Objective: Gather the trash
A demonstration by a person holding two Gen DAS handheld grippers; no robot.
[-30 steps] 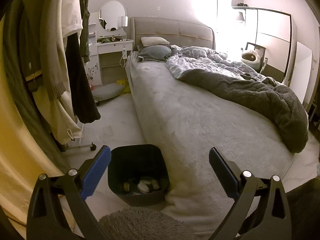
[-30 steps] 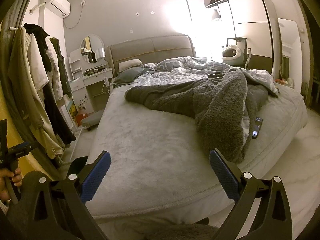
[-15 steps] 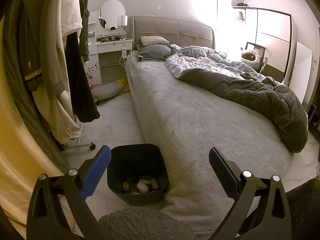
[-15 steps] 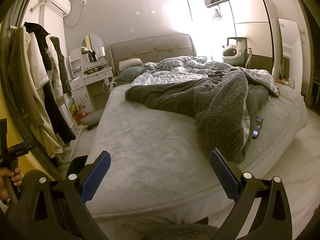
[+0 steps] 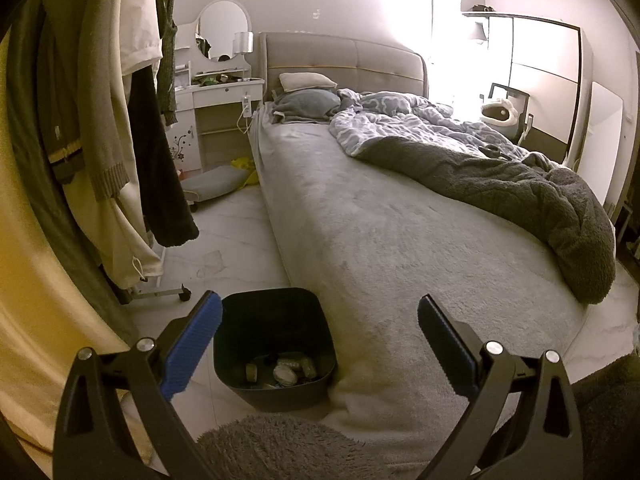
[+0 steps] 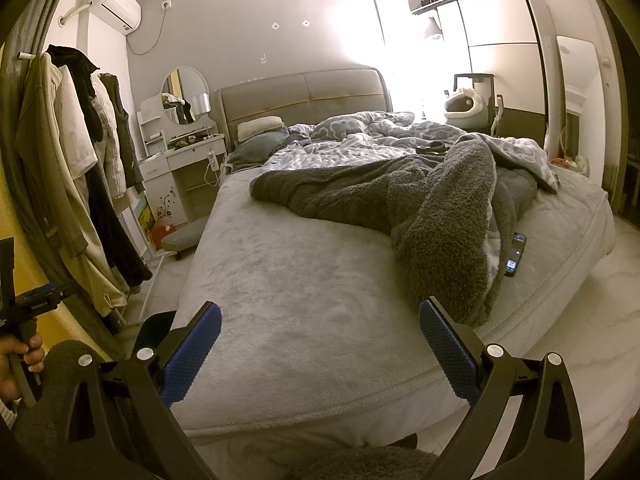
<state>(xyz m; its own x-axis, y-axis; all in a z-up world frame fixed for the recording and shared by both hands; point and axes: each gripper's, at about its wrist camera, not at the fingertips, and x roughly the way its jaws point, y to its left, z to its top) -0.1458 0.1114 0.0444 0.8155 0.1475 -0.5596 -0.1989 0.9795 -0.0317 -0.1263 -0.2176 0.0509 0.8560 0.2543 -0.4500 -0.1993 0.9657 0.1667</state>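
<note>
Both tongs are empty, so this reads as the search between pickups: some trash is already in the bin (image 5: pixel 274 344), and the next piece has yet to be chosen.

In the left wrist view the bin stands on the floor (image 5: pixel 224 236) at 6 o'clock, touching the near corner of the bed (image 5: pixel 360 240). A few pale, roundish scraps (image 5: pixel 285 372) lie at its bottom; what they are is too small to tell. The left tongs (image 5: pixel 319 342) are spread wide, gripping nothing and touching nothing, the left pad hanging over the bin's left rim in this view.

The right tongs (image 6: pixel 320 348) are likewise fully apart and empty, held above the foot of the bed. In that view the left hand (image 6: pixel 18 356) shows at 8 o'clock, wrapped round its handle.

Candidates for the next pickup, as I judge it: a flat, faint patch (image 5: pixel 210 262) on the floor at about 9 o'clock of the left view, beside the bed and beyond the bin, which may be a wrapper or only a stain; and something yellow (image 5: pixel 244 166) at 11 o'clock by the desk (image 5: pixel 220 92). The phone (image 6: pixel 515 254) on the bed at 3 o'clock of the right view is surely not trash.

The next move calls for stepping forward along the bed, lowering one pair of tongs nearly flat to the floor, and closing on a thin edge, which could slip.
</note>
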